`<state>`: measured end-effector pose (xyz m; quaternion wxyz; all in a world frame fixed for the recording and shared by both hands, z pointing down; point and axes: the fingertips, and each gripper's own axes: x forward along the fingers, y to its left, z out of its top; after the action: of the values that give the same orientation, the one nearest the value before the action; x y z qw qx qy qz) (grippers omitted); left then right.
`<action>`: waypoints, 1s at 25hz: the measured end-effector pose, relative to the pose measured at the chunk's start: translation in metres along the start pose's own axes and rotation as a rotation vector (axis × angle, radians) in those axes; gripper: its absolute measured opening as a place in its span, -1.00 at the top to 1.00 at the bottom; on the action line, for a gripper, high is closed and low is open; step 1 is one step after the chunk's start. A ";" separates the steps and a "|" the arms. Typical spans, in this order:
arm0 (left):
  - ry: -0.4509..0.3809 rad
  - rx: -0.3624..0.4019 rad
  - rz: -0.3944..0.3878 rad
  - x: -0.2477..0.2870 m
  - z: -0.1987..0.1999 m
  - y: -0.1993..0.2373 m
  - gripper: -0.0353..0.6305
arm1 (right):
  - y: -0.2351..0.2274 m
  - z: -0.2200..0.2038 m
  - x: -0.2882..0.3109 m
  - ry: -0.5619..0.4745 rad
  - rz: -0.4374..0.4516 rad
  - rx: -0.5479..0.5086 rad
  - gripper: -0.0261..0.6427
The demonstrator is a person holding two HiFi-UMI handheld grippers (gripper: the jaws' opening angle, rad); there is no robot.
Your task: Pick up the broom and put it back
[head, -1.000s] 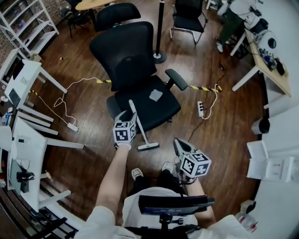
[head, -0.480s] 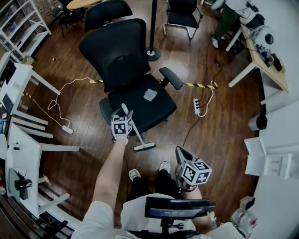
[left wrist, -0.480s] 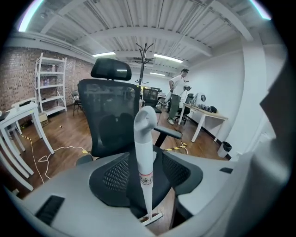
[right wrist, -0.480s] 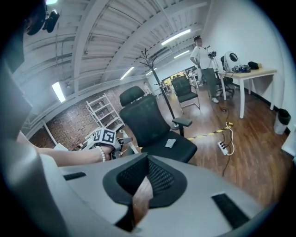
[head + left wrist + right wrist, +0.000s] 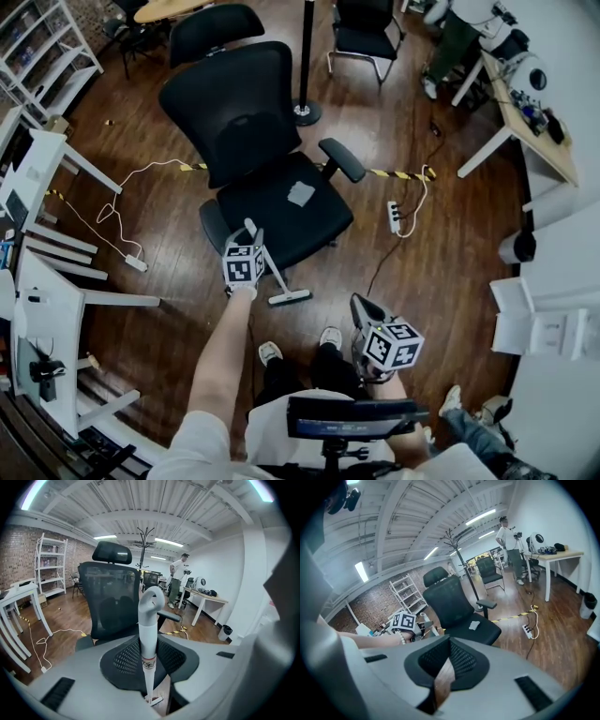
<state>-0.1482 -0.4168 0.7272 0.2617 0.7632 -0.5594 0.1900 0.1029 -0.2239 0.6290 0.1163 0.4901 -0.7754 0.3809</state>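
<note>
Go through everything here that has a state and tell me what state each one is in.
broom: gripped at the handle, hook end up, head down by the floor.
left gripper: shut on the broom handle.
right gripper: shut, nothing in it.
office chair: upright, nobody in it.
small grey item: lying on the chair seat.
power strip: lying on the floor.

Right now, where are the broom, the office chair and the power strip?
broom (image 5: 149,637): left gripper view, on its white handle.
office chair (image 5: 274,221): head view, on the black seat.
power strip (image 5: 395,215): head view, on its white body on the floor.
</note>
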 end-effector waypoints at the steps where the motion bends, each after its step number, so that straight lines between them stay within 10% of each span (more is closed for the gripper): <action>1: -0.001 0.002 -0.005 -0.006 -0.004 -0.005 0.59 | 0.003 0.003 0.000 -0.003 0.006 -0.007 0.88; 11: -0.078 0.071 -0.046 -0.090 0.000 -0.066 0.59 | 0.028 0.029 0.005 -0.039 0.071 -0.082 0.88; 25: -0.293 0.113 -0.011 -0.216 0.134 -0.088 0.59 | 0.065 0.075 0.041 -0.027 0.120 -0.179 0.88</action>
<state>-0.1303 -0.3149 0.4784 0.1348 0.7994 -0.5757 0.1063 0.0423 -0.2897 0.5698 0.1259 0.4356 -0.8358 0.3096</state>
